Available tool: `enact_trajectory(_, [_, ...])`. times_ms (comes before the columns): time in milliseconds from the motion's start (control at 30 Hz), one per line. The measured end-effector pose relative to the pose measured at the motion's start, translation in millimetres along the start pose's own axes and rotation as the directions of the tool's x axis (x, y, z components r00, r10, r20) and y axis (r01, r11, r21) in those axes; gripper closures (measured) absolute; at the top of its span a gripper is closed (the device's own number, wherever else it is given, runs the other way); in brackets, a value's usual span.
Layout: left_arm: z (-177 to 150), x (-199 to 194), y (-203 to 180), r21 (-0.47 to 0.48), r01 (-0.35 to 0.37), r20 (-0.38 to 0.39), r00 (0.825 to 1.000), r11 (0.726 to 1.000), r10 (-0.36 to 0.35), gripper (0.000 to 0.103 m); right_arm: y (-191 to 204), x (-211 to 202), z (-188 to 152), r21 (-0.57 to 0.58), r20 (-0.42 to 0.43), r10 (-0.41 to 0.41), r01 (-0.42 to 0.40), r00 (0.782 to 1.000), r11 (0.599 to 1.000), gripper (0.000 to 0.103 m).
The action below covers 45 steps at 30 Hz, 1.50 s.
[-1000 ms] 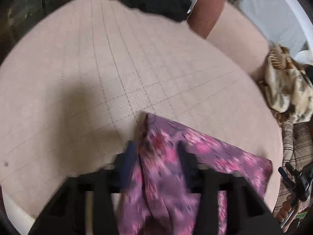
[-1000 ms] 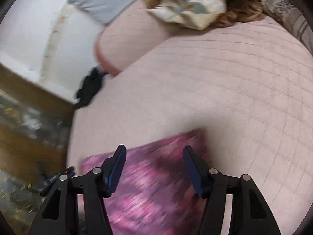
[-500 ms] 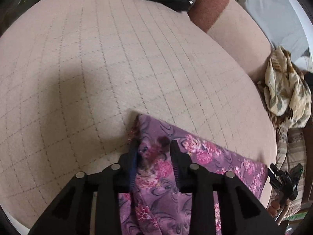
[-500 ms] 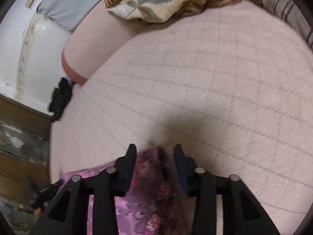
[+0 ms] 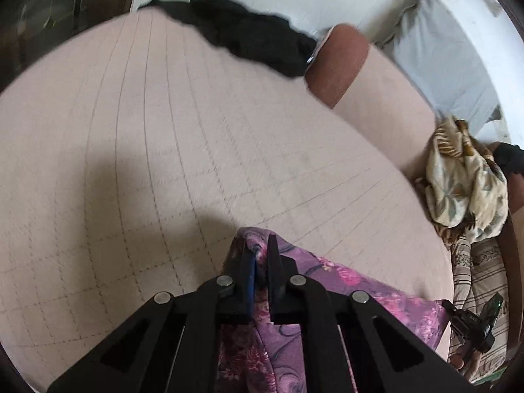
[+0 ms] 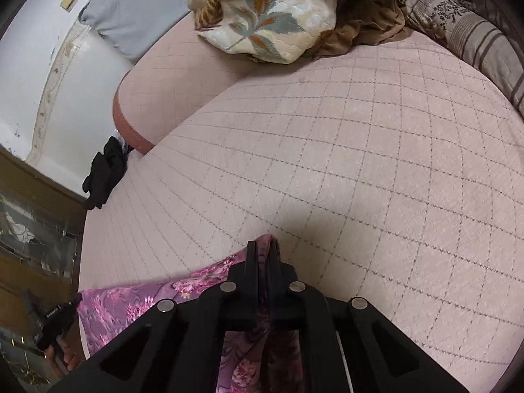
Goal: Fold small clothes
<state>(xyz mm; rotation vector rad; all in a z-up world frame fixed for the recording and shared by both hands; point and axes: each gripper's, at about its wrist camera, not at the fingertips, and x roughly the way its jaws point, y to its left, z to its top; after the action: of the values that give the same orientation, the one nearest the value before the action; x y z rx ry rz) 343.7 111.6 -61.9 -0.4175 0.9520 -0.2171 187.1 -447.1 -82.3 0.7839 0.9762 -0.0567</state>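
A wide bed (image 5: 163,131) with a pink quilted cover fills both views, and a heap of flowered bedding (image 6: 262,19) and a black garment (image 5: 249,36) lie at its far edges, well apart from the work. The purple flowered cloth (image 5: 344,281) lies on the near part of the bed, its long side running across between the two hands, so each hand has its own corner right at its jaws. The left gripper (image 5: 258,255) has just been closing, and its jaws now pinch the left corner. The right gripper (image 6: 262,255) has just been closing too, and its jaws are pressed together on the right corner. With both corners held, the next move is probably to carry this edge across the cloth for a fold.
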Motion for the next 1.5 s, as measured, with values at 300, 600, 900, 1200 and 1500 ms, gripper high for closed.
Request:
enact_trajectory(300, [-5.6,28.0,3.0,0.004,-0.086,-0.134,0.987,0.996,0.086,0.085,-14.0,21.9,-1.0,0.062,-0.071,0.002,0.002,0.998,0.998,0.073])
enact_trajectory(600, [-99.1,-72.7,9.7,0.069,-0.096,-0.021,0.995,0.993,0.097,0.043,1.2,-63.5,-113.4,0.007,-0.056,0.096,-0.096,0.994,0.995,0.046])
enact_trajectory(900, [-154.1,-70.1,16.5,0.03,-0.035,-0.136,0.99,0.999,0.039,0.055,15.4,-72.7,-182.6,-0.013,-0.134,-0.002,0.0,0.991,1.0,0.048])
enact_trajectory(1200, [-168.0,-62.6,0.0,0.121,-0.023,-0.175,0.984,0.992,0.044,0.093,2.2,-63.5,-194.2,0.037,-0.195,-0.012,0.019,0.981,0.999,0.097])
enact_trajectory(1500, [-174.1,-61.3,-1.0,0.162,-0.086,-0.159,0.981,0.983,0.112,0.09,11.0,-65.2,-190.3,-0.025,-0.128,-0.16,0.158,0.979,0.987,0.097])
